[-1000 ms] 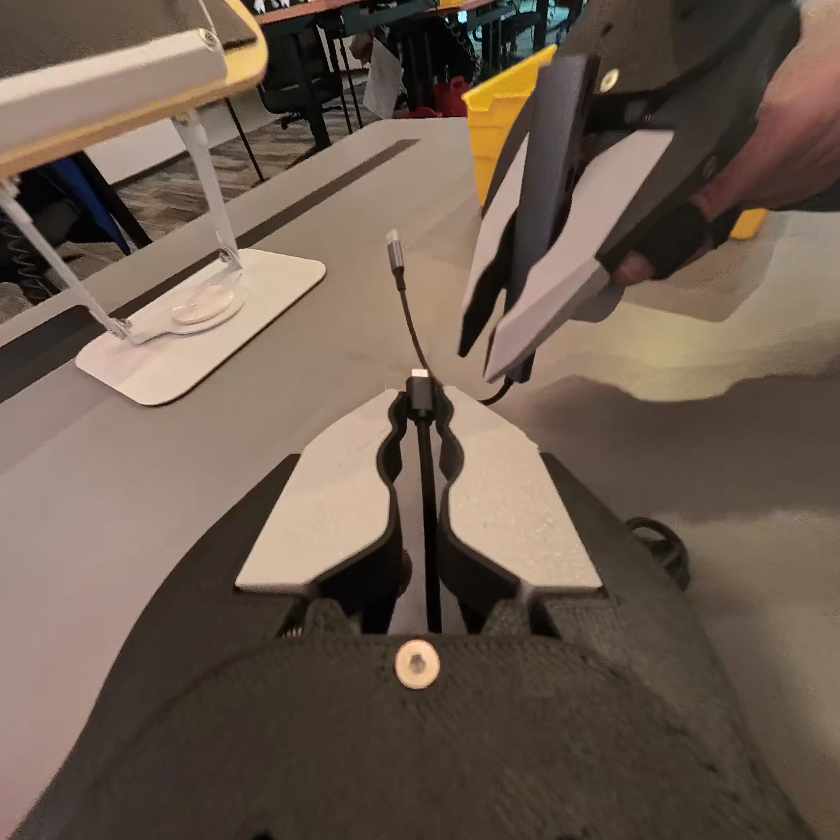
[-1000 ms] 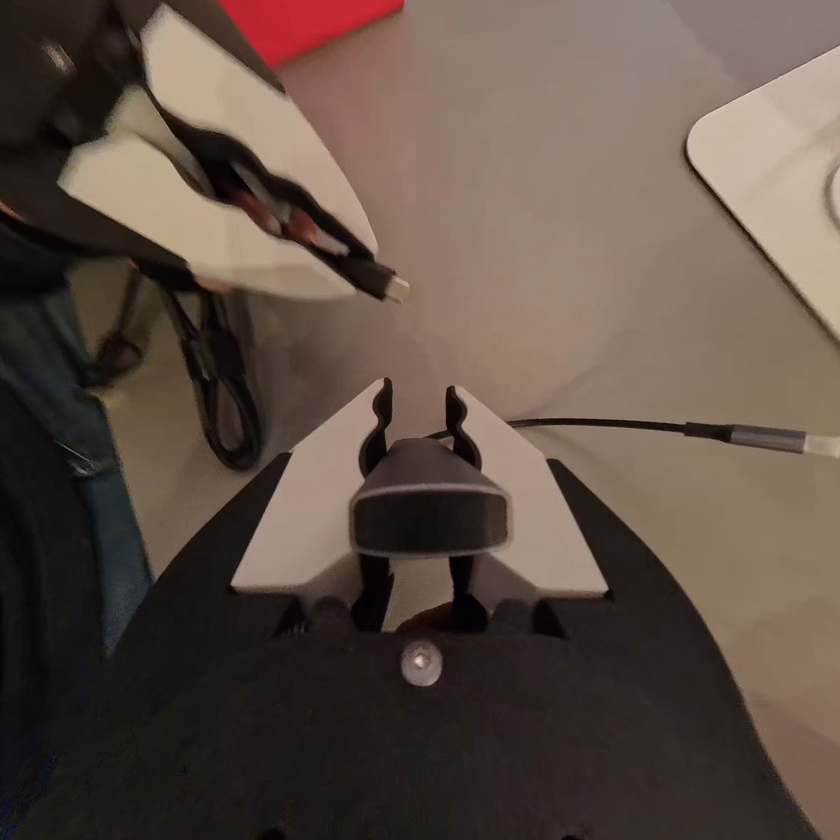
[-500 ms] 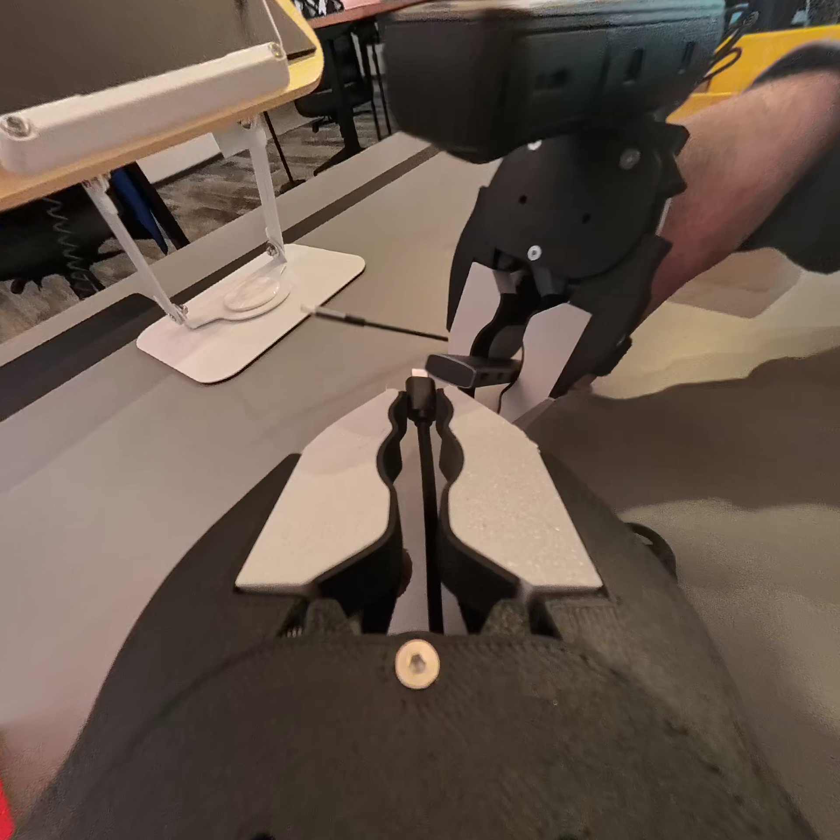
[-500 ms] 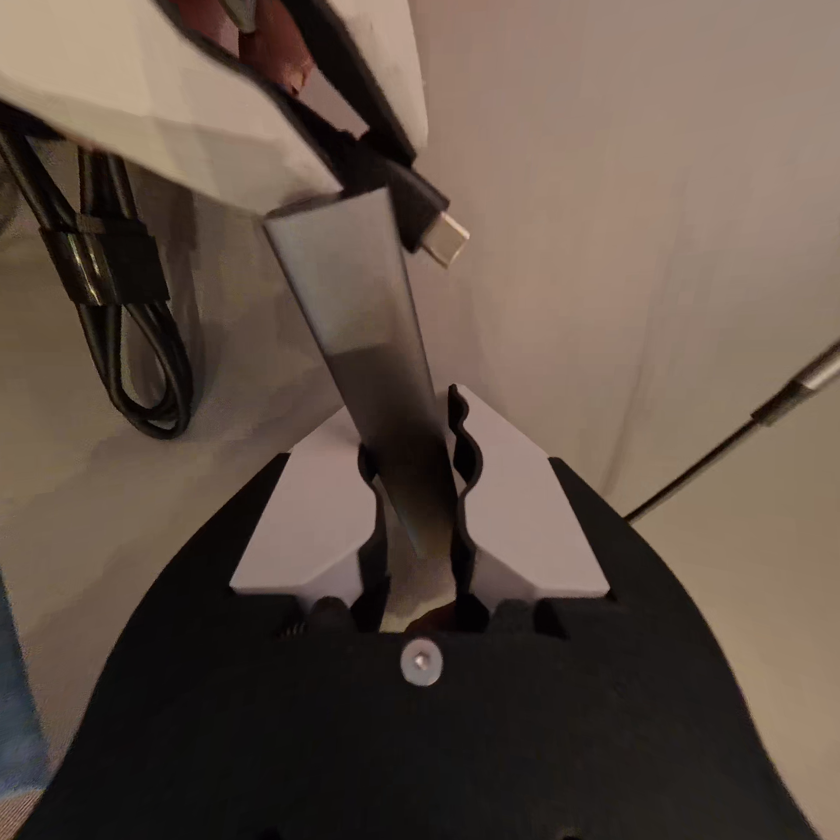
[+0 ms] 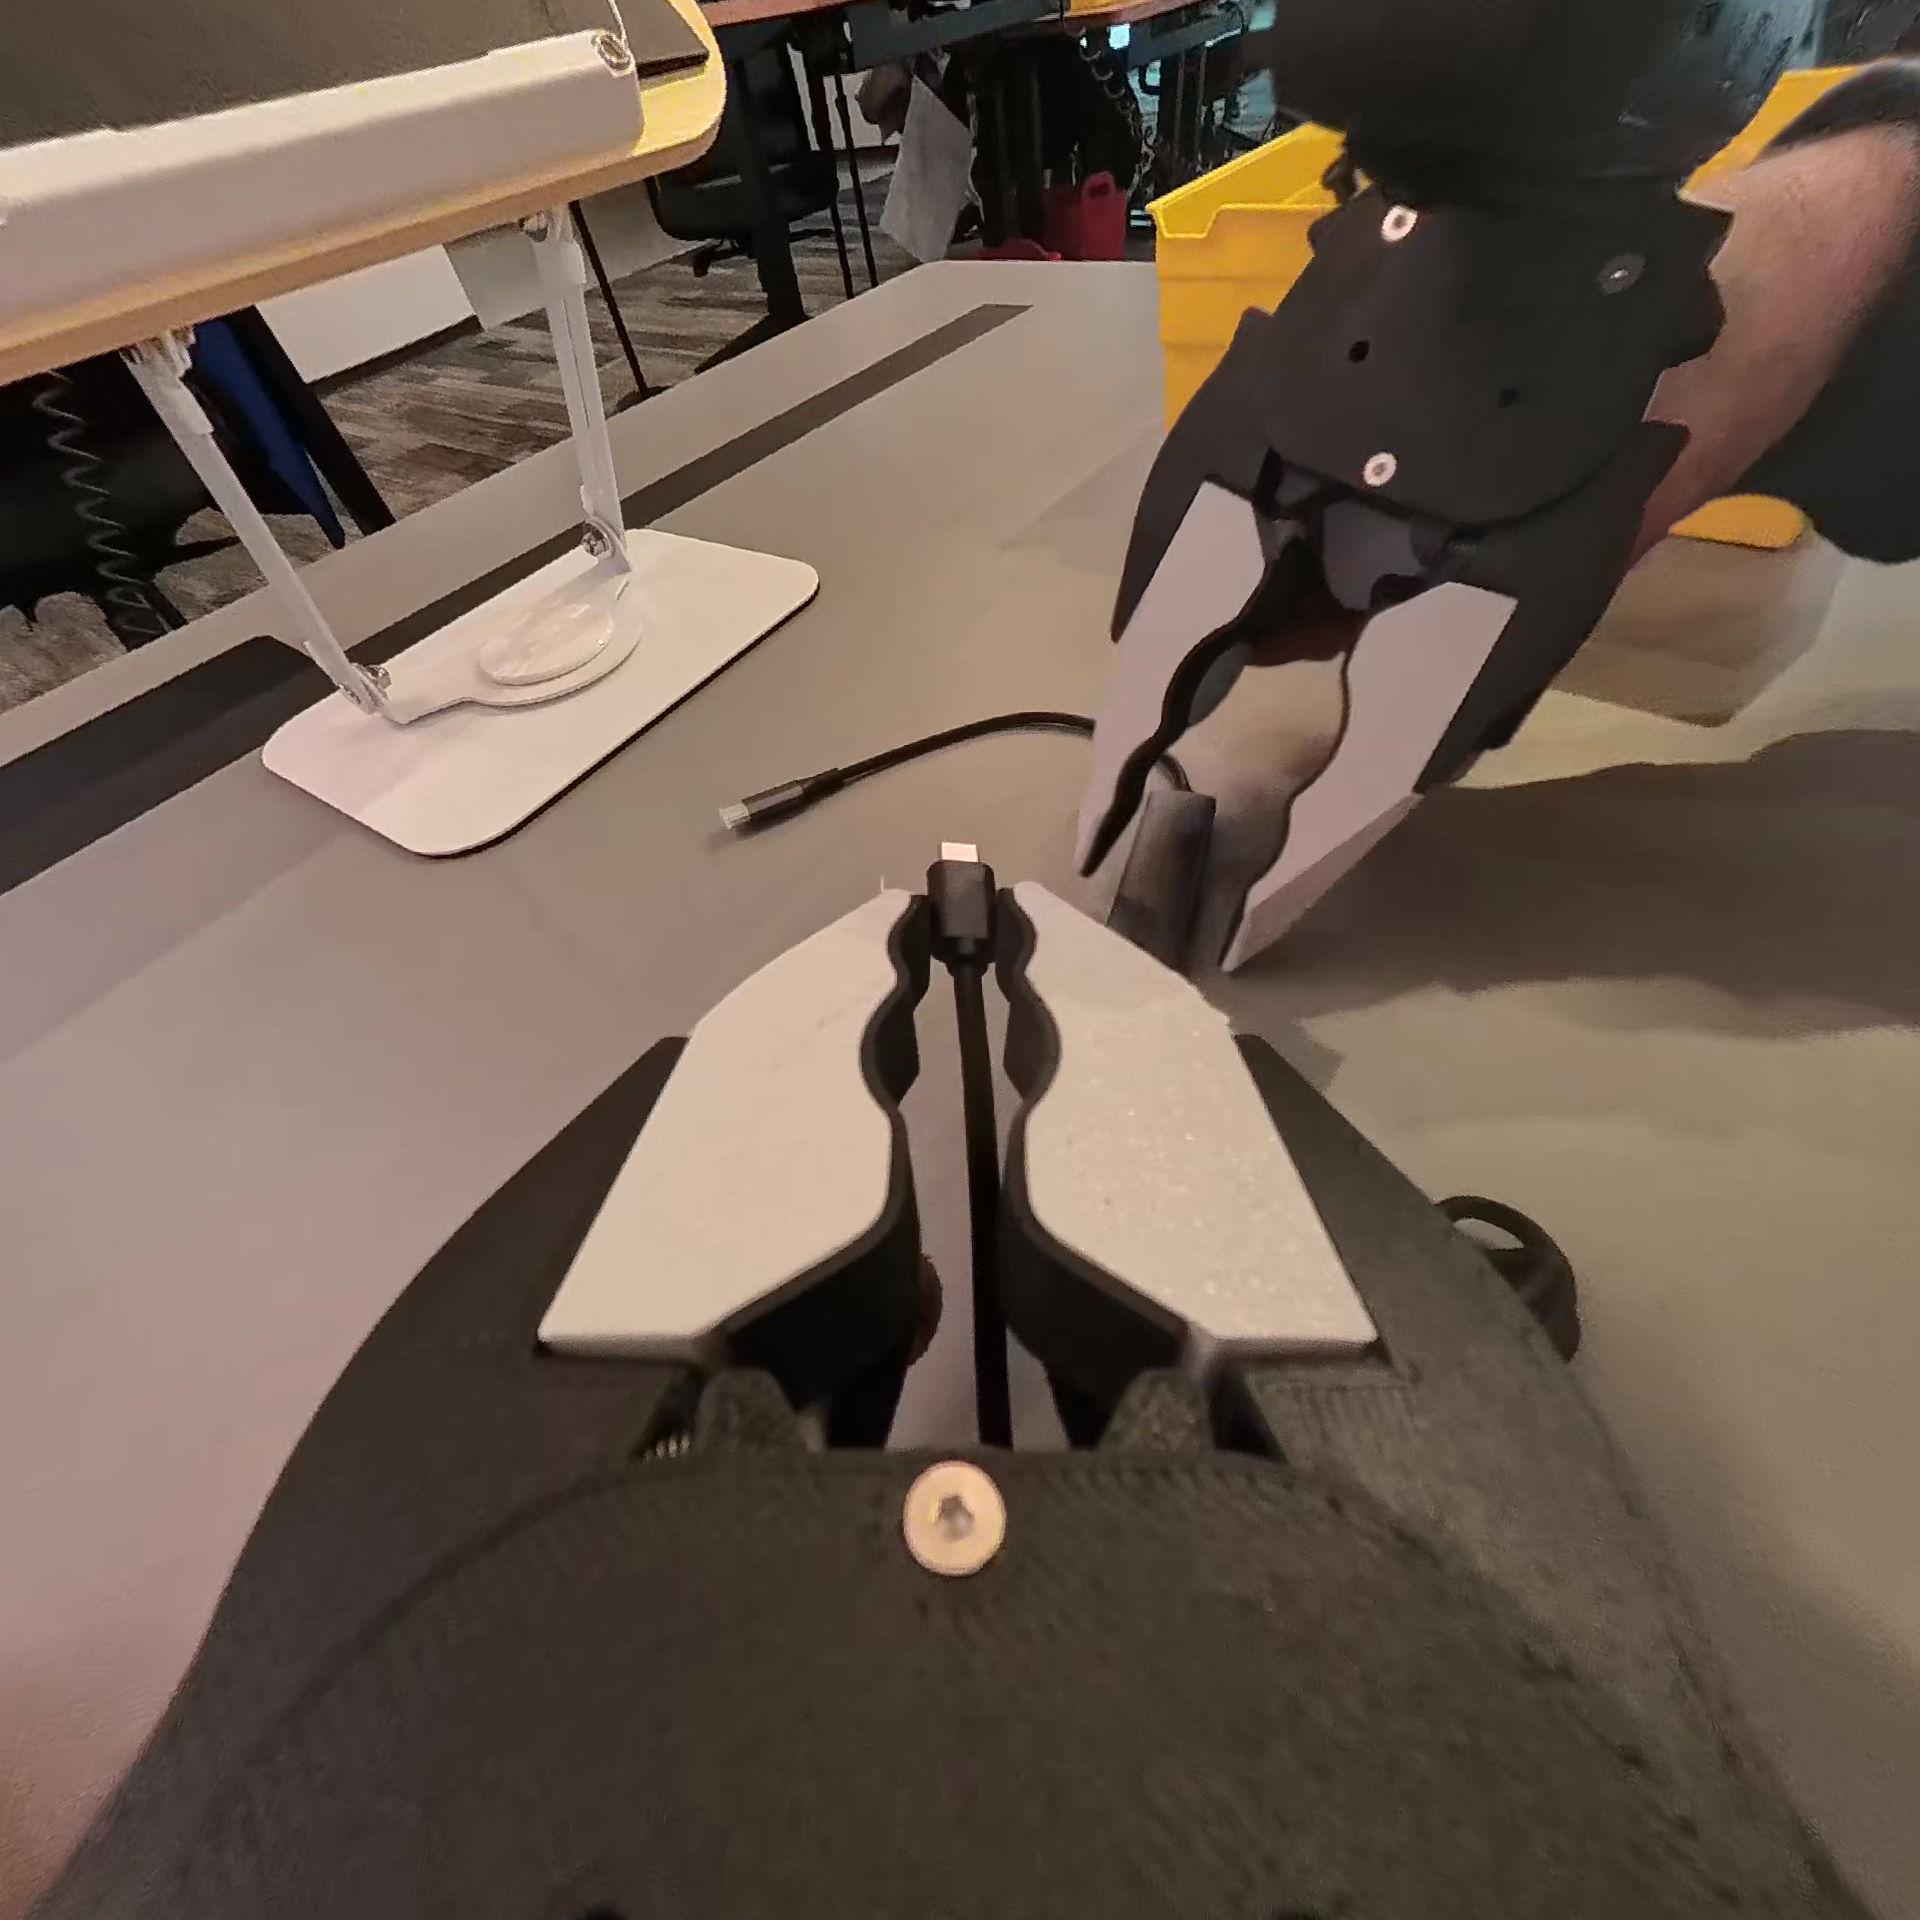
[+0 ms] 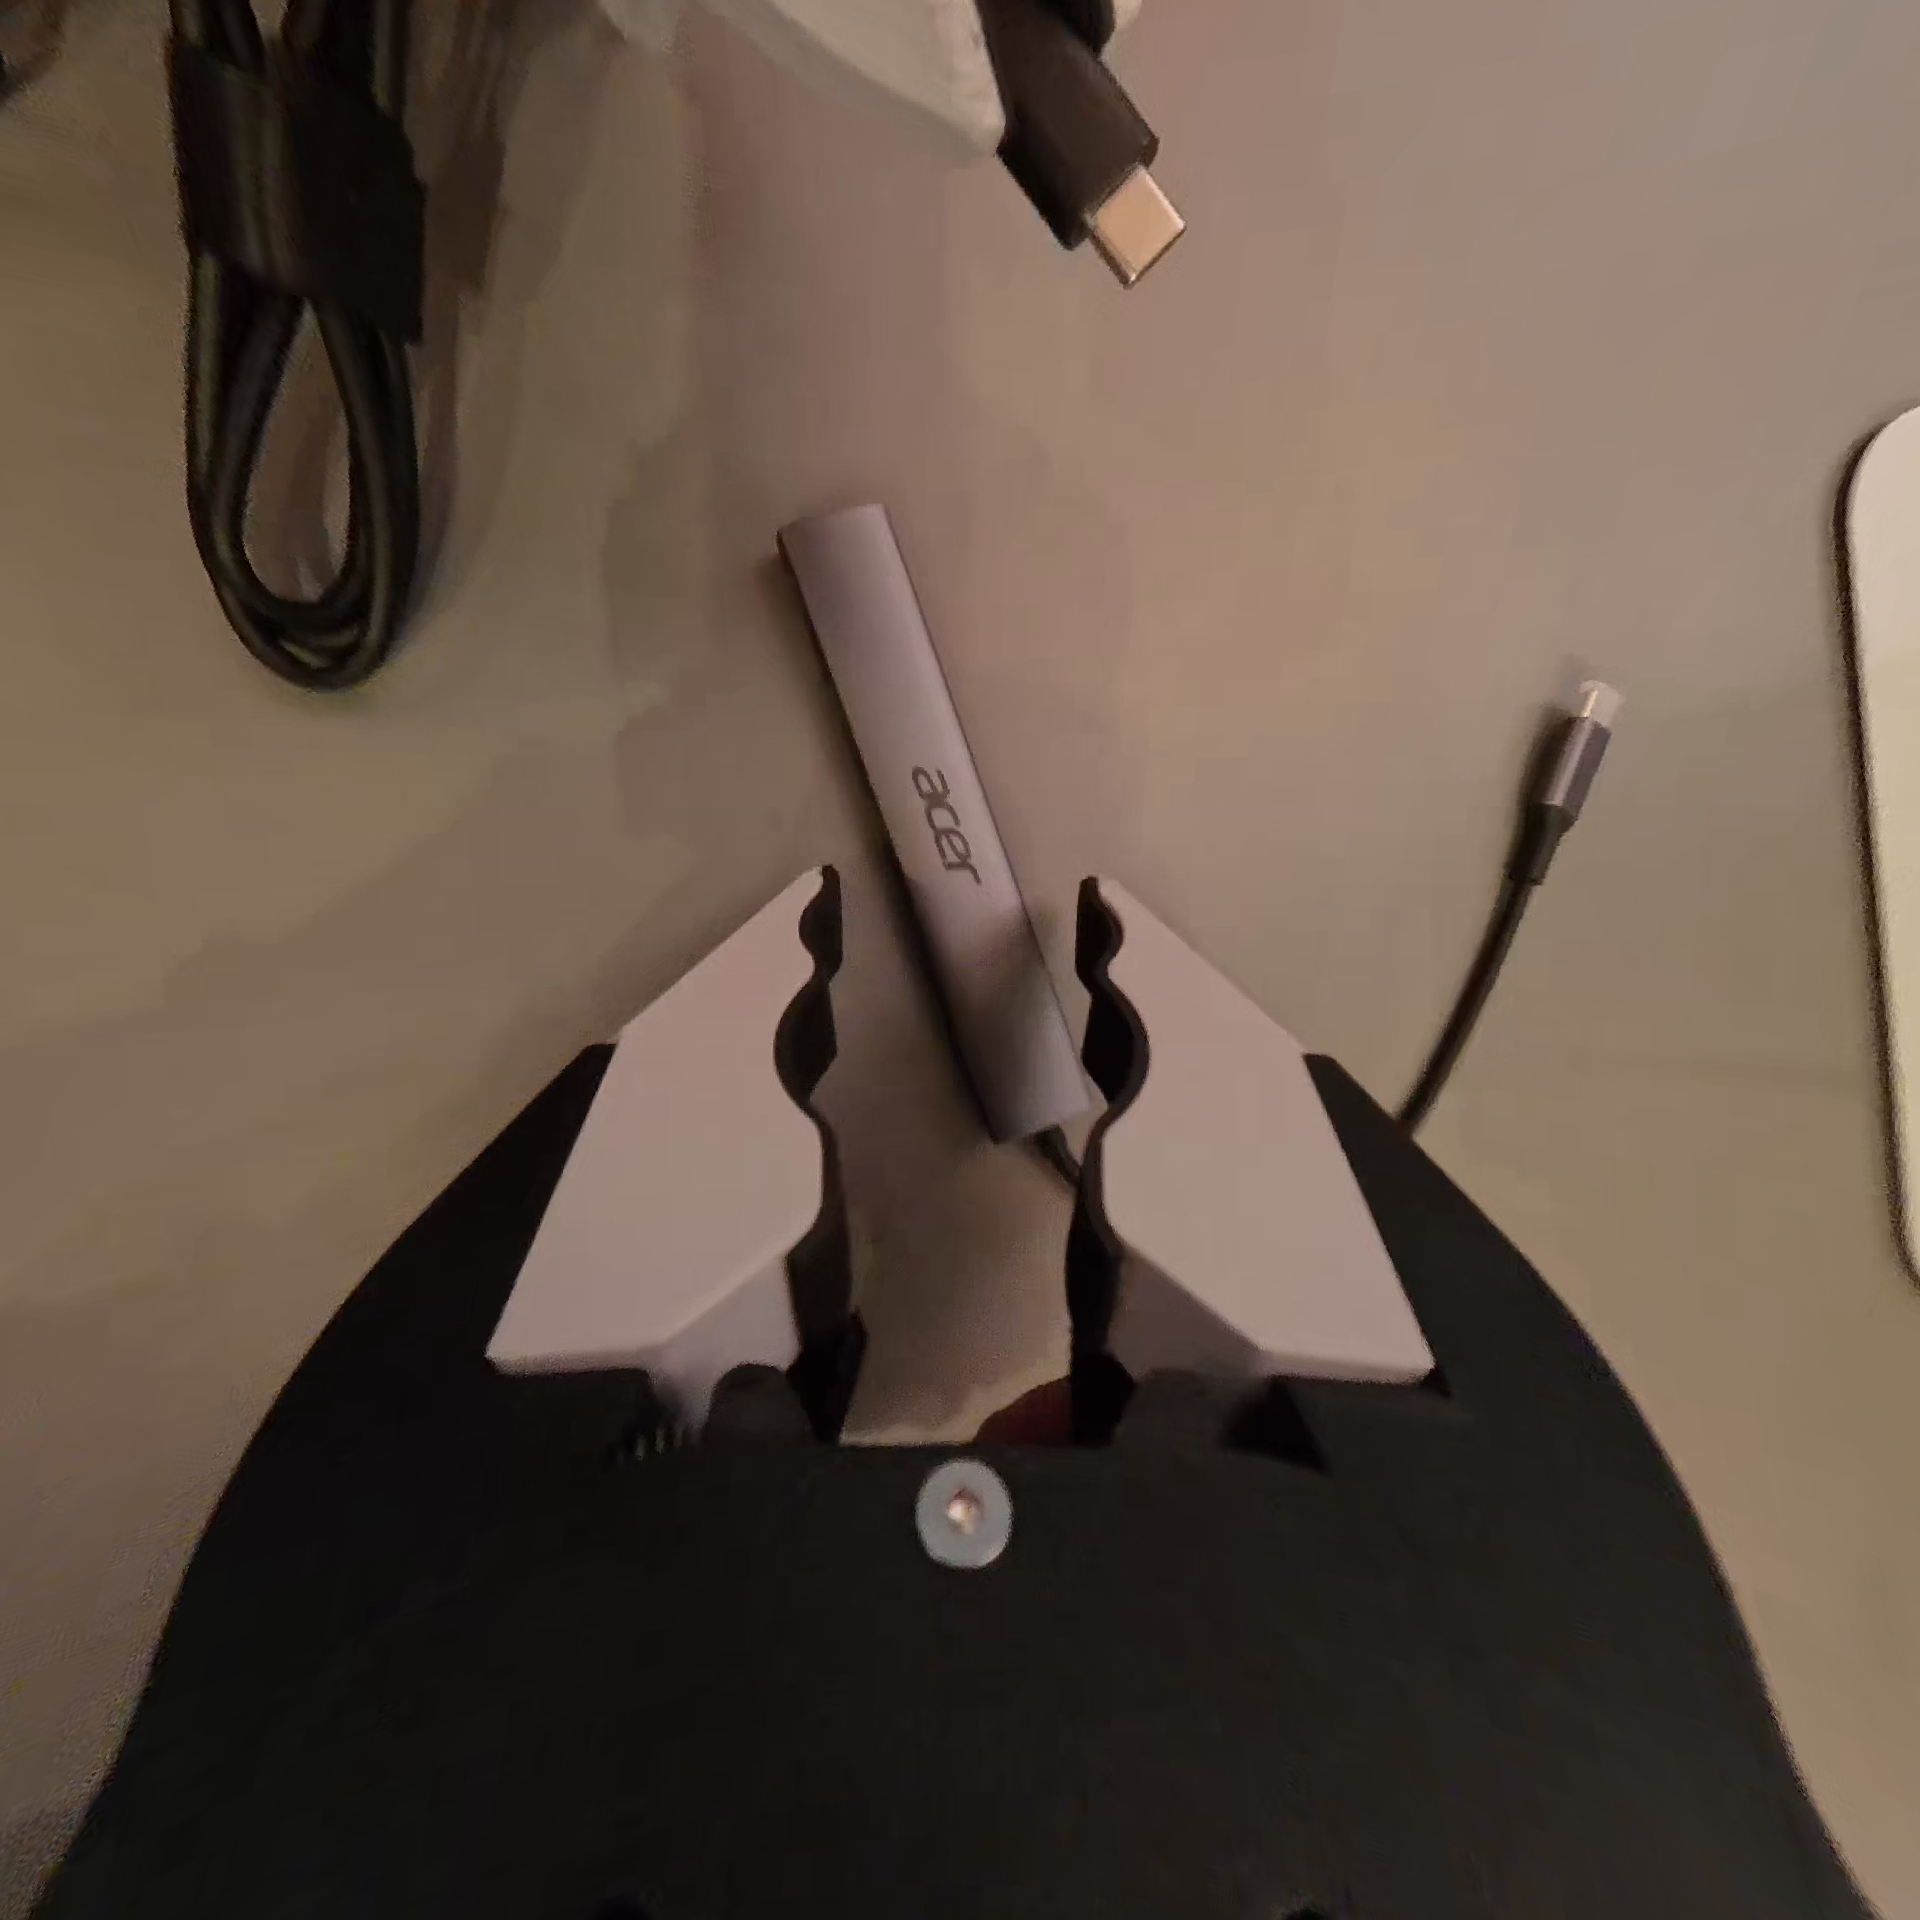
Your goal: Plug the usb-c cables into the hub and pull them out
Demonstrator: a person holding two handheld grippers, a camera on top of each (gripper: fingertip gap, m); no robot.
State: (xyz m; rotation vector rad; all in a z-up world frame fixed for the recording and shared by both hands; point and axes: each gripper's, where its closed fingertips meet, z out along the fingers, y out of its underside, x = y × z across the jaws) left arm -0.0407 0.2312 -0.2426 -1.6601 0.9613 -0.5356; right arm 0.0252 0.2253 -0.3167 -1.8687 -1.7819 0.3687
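My left gripper [image 5: 958, 899] is shut on the black USB-C cable plug [image 5: 956, 883], its metal tip pointing forward. In the right wrist view this plug [image 6: 1091, 166] hangs above the table at the top. The grey stick-shaped hub [image 6: 883, 707] lies flat on the grey table. My right gripper [image 6: 956, 888] is open, with its jaws on either side of the hub's rear end. In the left wrist view the right gripper [image 5: 1164, 914] points down at the table over the hub [image 5: 1169, 862]. The hub's own short cable ends in a grey plug [image 6: 1569, 769] that lies loose, also seen in the left wrist view [image 5: 774, 805].
A white stand base [image 5: 540, 707] sits on the table to the left and shows at the right edge of the right wrist view [image 6: 1891, 1039]. A tied bundle of black cable [image 6: 301, 416] lies left of the hub. Yellow bins [image 5: 1226, 260] stand behind. The gap from one gripper's tips to the other's is roughly 11 cm. It is some 25 cm from my right tips to the white stand base [image 5: 540, 707].
My right gripper held the hub in the air, then lowered it to the table and opened. The hub now lies flat. My left gripper keeps hold of the black plug.
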